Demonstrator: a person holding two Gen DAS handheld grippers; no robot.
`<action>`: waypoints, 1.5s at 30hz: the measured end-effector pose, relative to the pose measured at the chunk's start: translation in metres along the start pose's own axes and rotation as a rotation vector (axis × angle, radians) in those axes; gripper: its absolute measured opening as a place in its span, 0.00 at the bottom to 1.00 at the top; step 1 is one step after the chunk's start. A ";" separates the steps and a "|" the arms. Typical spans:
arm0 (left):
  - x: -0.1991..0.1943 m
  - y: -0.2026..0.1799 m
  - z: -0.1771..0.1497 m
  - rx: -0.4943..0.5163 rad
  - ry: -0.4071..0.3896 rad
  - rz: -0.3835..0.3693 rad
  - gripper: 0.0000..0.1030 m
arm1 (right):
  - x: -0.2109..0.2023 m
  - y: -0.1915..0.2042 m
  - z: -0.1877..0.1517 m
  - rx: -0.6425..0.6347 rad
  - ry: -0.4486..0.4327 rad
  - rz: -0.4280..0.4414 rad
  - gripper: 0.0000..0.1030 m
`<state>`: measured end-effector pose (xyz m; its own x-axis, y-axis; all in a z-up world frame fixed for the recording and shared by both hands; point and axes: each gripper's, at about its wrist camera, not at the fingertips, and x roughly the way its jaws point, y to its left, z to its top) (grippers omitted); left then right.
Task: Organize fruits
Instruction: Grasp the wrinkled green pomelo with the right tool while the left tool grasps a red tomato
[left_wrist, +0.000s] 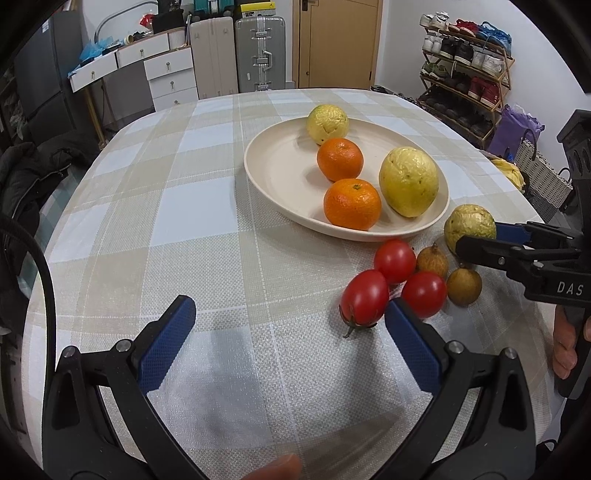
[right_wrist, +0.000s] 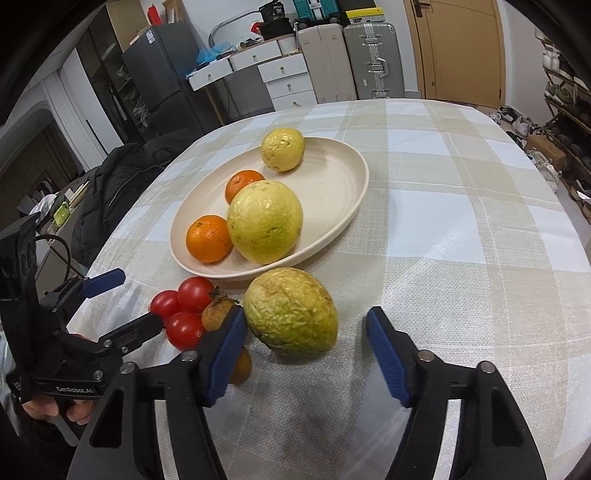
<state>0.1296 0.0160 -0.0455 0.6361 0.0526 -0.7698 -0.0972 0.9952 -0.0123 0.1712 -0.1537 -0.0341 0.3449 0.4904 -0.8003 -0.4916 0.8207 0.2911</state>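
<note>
Smooth oval cream plate holding two wrinkled yellow fruits, two dimpled oranges, beside it three glossy tomatoes, right hand-held gripper spread around wrinkled greenish fruit, left hand-held gripper spread, empty.

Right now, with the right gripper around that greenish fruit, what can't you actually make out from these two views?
- Right gripper grip, right wrist view: whether the pads press the greenish fruit; a gap shows on one side.
- One brown fruit, right wrist view: mostly hidden behind a blue finger.
- Right gripper fingertips, left wrist view: the far one lies behind the fruit.
- Person, both views: only hands show at the frame edges.
</note>
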 end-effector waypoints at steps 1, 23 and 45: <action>0.000 0.000 0.000 0.000 0.000 0.000 0.99 | 0.000 0.001 0.000 0.000 0.003 0.011 0.55; 0.013 -0.010 0.004 0.049 0.045 -0.018 0.95 | -0.015 0.011 0.001 -0.032 -0.063 0.016 0.48; -0.001 -0.026 -0.002 0.131 0.010 -0.139 0.23 | -0.019 0.010 0.000 -0.024 -0.071 0.026 0.48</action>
<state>0.1296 -0.0105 -0.0454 0.6291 -0.0859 -0.7725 0.0914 0.9952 -0.0362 0.1598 -0.1541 -0.0161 0.3873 0.5320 -0.7530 -0.5201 0.8004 0.2980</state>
